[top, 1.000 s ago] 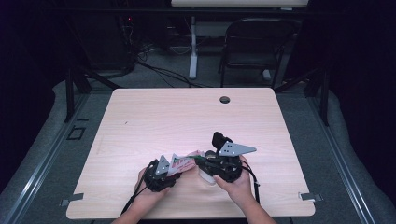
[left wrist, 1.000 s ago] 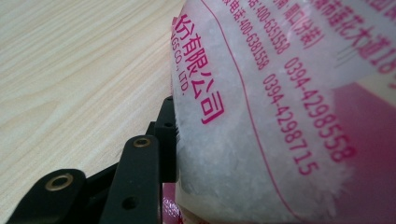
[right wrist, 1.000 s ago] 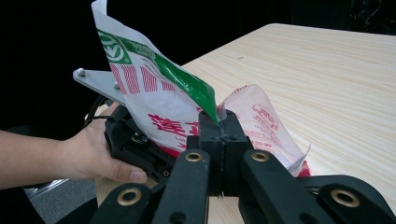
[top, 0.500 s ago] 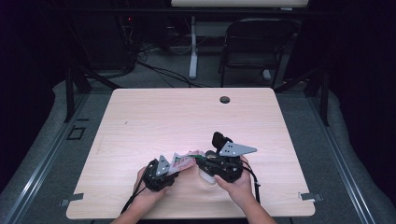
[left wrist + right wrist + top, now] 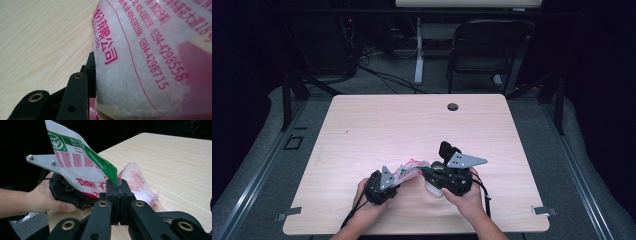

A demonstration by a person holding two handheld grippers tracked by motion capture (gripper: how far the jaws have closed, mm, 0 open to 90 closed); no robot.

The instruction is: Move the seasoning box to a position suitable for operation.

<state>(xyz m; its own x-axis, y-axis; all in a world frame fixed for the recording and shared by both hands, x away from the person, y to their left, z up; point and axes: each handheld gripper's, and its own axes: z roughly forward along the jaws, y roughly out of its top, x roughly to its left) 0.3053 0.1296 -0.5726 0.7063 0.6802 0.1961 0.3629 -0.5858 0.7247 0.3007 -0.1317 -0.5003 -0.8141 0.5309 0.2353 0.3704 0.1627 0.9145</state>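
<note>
both claws [image 5: 404,176] seemingly unmoved, same grip on bag [image 5: 409,170]

In the left gripper view the bag [image 5: 150,62] of white grains runs off the top, right and bottom edges, and it covers all but one jaw of the left claw [image 5: 82,100], so the far jaw and its contact stay unseen. In the high view the bag [image 5: 409,170] is too small to read, and the small white thing [image 5: 432,189] under the right claw [image 5: 427,173] is mostly hidden. The round dark spot [image 5: 452,106] on the worktop [image 5: 387,125] is too small to identify.
</note>
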